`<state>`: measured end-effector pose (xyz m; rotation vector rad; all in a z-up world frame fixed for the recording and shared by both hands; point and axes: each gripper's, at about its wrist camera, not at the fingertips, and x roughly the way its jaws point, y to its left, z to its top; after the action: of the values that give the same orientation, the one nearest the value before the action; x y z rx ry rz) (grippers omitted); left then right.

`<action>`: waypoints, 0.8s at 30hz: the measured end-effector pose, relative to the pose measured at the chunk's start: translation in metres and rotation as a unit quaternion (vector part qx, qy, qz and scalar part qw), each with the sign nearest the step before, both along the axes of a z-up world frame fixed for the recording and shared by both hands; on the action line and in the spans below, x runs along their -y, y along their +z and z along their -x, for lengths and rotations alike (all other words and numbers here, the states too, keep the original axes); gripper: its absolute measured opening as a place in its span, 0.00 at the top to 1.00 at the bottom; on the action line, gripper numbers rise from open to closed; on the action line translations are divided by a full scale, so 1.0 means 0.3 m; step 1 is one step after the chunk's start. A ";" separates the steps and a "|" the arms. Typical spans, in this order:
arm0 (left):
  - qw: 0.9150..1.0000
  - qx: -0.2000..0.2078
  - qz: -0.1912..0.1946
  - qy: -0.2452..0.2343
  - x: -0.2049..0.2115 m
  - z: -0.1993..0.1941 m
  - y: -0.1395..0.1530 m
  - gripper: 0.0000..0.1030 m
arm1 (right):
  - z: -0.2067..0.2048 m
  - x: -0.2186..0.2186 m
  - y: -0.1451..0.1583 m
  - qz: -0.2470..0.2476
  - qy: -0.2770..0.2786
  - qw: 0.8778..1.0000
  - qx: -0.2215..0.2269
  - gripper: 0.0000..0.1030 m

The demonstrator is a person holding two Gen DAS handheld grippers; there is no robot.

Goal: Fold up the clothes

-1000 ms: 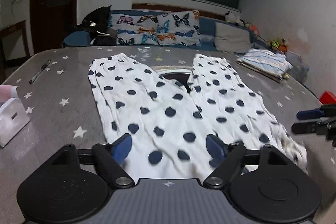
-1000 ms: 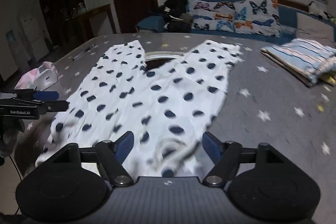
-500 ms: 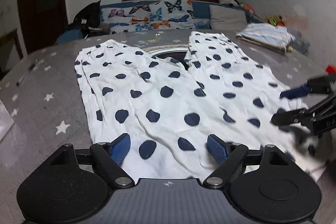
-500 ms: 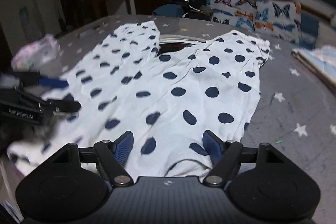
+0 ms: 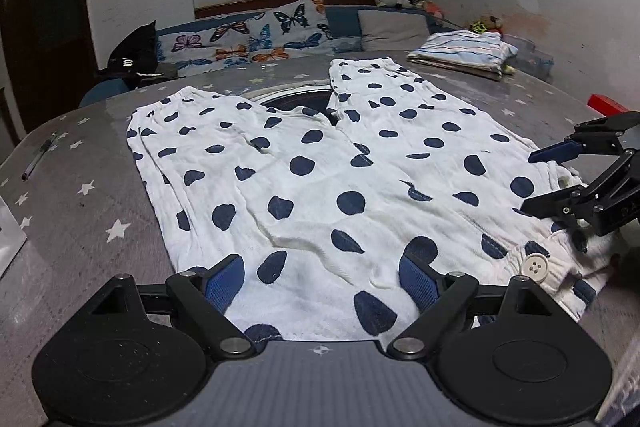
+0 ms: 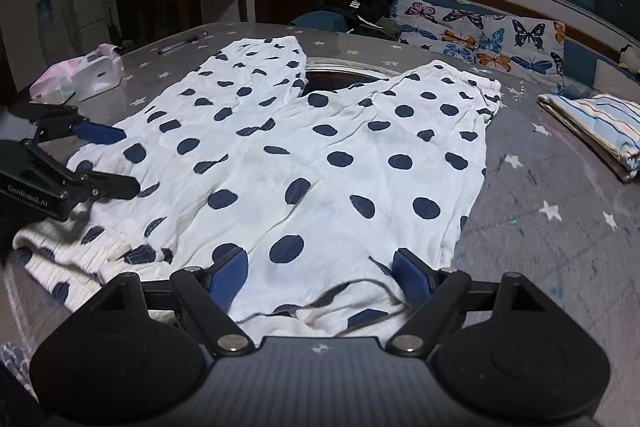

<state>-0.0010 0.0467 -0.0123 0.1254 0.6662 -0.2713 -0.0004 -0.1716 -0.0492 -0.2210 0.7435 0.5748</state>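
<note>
The grey star-printed bench [image 5: 92, 211] is filling both views, running to the butterfly-print cushions [image 5: 248, 35] in the upper middle of the left wrist frame. The white polka-dot trousers [image 5: 320, 179] are lying spread flat across the bench's centre, the two legs reaching toward the top of the frame and the waistband lying along the bottom edge, with a white button [image 5: 535, 267] showing at lower right. A folded striped garment [image 5: 460, 51] is sitting at the upper right, well apart from the trousers.

The left hand-held gripper [image 5: 320, 277] is standing wide over the waistband at the bottom centre, its blue pads apart and clamping nothing. The right hand-held gripper [image 6: 320, 275] is opening its jaws at the bottom centre of its own view, with the waistband cloth lying between the pads but not pinched. A pen [image 5: 38, 157] is lying at the far left edge.
</note>
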 end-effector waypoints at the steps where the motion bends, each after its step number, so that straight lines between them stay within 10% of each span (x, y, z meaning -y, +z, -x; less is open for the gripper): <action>1: 1.000 -0.001 0.000 -0.003 -0.008 0.002 0.002 0.15 | 0.015 0.000 0.001 0.001 0.002 1.000 0.001 0.19; 24: 0.998 0.031 0.020 -0.052 0.067 -0.055 0.115 0.12 | 0.016 0.058 0.085 -0.061 0.018 0.997 -0.041 0.06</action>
<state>0.0156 0.0265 0.0222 0.1306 0.5937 -0.3797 -0.0053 -0.1892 -0.0237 -0.0983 0.7827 0.6651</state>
